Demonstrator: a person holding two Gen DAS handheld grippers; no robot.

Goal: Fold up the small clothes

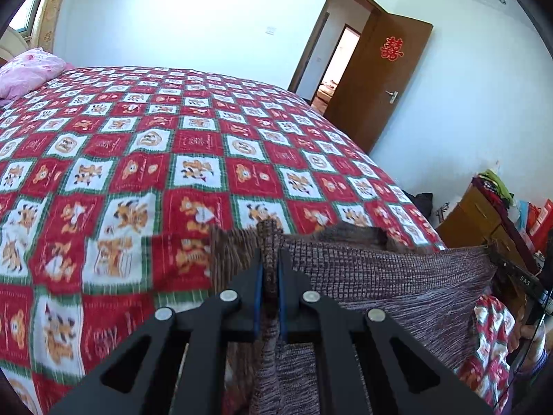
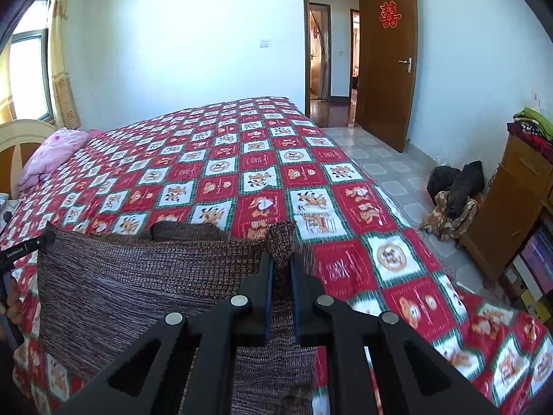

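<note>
Left wrist view: my left gripper is clamped tight on one top corner of the brown knitted garment, a tuft of knit poking out past the fingertips at 12 o'clock and more of it bunched between the blue pads. The cloth stretches away toward 3 o'clock, where the other gripper's black finger meets its far corner, and it hangs in front of the red-and-white checked bedspread. In the right wrist view, my right gripper is likewise pinched nearly closed on the opposite top corner of the garment, with the fabric spreading toward 9 o'clock to the left tool. So the garment is held taut between both grippers above the near edge of the bed. A pink pillow lies at 10 o'clock, an open wooden door at 1 o'clock.
</note>
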